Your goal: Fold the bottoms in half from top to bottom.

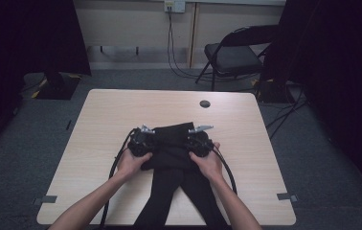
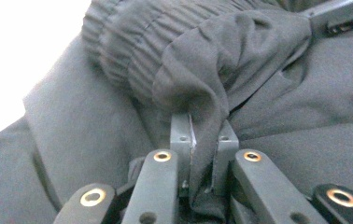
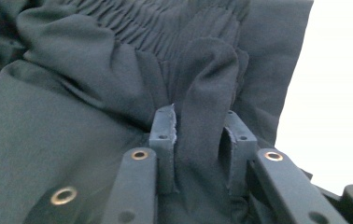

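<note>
The black trousers [image 1: 172, 158] lie on the worktop [image 1: 102, 124] between both tongs, waistband folded toward the legs. The left tongs [image 2: 198, 135] are clamped on a fabric fold; the right tongs [image 3: 198, 135] stand slightly apart around another. The legs run lengthwise toward the person.

Matt black cloth trousers [image 1: 172, 143]; wood-look table [image 1: 107, 115].

The high view was dim, its dark corners soft. In both gripper views the pale wooden surface [image 2: 20, 51] blew out white; black fabric trousers [image 3: 72, 140] stayed sharp.

The high view looks down on the table [image 1: 121, 110] from above; both tool views sit close against the same black trousers [image 1: 172, 143].
</note>
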`<state>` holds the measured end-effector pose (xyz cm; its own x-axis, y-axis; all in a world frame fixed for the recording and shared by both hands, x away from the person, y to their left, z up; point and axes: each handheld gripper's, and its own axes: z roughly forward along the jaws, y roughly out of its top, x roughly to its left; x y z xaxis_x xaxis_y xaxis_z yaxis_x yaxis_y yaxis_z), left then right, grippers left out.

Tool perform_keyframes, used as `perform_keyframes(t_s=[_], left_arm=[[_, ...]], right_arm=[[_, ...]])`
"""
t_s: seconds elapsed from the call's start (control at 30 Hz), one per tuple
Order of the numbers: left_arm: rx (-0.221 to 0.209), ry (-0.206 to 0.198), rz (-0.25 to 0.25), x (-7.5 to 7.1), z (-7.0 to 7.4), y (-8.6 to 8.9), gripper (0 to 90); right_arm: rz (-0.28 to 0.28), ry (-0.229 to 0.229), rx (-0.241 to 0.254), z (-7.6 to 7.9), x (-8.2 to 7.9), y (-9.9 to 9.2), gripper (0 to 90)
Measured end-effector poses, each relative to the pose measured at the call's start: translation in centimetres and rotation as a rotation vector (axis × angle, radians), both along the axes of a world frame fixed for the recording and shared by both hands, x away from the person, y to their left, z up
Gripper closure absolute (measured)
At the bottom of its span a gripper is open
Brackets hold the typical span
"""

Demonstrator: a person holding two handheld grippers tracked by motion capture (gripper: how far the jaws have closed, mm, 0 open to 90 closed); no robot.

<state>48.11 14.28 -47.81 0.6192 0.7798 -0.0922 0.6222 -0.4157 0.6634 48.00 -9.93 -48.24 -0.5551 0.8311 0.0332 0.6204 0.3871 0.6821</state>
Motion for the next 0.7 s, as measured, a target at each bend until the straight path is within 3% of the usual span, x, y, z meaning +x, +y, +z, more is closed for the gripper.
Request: perform_keyframes(t_s=[0.1, 0.17, 0.2, 0.23, 0.27, 0.3, 0.33, 0.43, 0.5, 0.53, 0.6, 0.7], left_arm=[[-0.008, -0.013, 0.06, 2.6, -0.2, 0.4, 82.9], [-0.026, -0.034, 0.119, 3.7, -0.5, 0.6, 82.2], [-0.051, -0.023, 0.136, 4.3, -0.6, 0.9, 81.7], [-0.048, -0.022, 0.13, 4.7, -0.6, 1.0, 80.4], [-0.044, -0.021, 0.126, 5.0, -0.5, 1.1, 78.4], [-0.052, -0.019, 0.123, 5.1, -0.3, 1.2, 75.1], [-0.078, -0.042, 0.111, 5.1, 0.1, 1.5, 70.0], [-0.155, -0.063, 0.105, 4.5, 1.6, 2.9, 54.9], [-0.144, -0.096, 0.094, 3.6, 3.0, 3.7, 48.3], [-0.143, -0.11, 0.091, 3.1, 3.7, 4.0, 47.4], [-0.146, -0.144, 0.059, 1.7, 5.0, 4.4, 46.2], [-0.156, -0.157, 0.007, -0.7, 6.0, 4.4, 45.9]], right_arm=[[-0.044, -0.006, 0.004, 0.0, 2.8, 0.7, 63.1], [-0.062, 0.008, 0.0, 0.2, 4.0, 1.1, 52.9], [-0.059, -0.003, -0.02, 0.5, 4.3, 1.3, 45.8], [-0.061, -0.015, -0.033, 1.2, 4.4, 1.3, 42.0], [-0.057, -0.023, 0.001, 2.0, 4.2, 1.0, 40.0], [-0.046, -0.055, 0.044, 3.0, 3.6, 0.3, 39.0], [-0.04, -0.073, 0.05, 3.7, 3.1, -0.1, 40.5], [0.007, -0.078, 0.114, 5.0, -0.1, -2.2, 46.6], [0.042, -0.05, 0.125, 4.9, -2.2, -3.1, 49.7], [0.071, -0.028, 0.103, 4.5, -3.7, -3.5, 53.6], [0.102, 0.002, 0.114, 4.1, -5.9, -4.1, 56.1], [0.129, 0.012, 0.127, 3.7, -8.4, -4.5, 57.0]])
